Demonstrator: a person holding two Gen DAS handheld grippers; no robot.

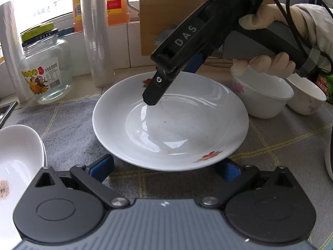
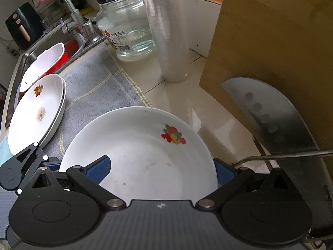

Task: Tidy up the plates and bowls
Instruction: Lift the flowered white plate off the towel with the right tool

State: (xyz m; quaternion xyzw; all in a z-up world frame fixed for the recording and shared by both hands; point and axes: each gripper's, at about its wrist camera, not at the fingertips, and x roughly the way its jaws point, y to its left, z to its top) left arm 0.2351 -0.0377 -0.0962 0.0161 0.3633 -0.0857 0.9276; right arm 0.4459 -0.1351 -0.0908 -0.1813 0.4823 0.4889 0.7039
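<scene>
- Two grippers flank one fruit-patterned plate (image 1: 170, 123) on the grey cloth (image 1: 68, 125), presumably for a two-sided lift.
- Left gripper (image 1: 166, 166): jaws spread wide, straddling the near rim, gripping nothing.
- Right gripper (image 2: 161, 167): jaws equally wide over the far rim, empty.
- Stacked plates (image 2: 35, 112) beside the sink (image 2: 18, 68) are the likely destination.

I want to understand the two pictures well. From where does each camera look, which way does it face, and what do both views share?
Left wrist: sits on the left claw, looks across the fruit-print plate toward two bowls; shows the right claw and a gloved hand.
Right wrist: sits on the right claw, looks over the plate toward the sink; shows the left claw's edge.
Shared: plate, glass jar, cutting board.
</scene>
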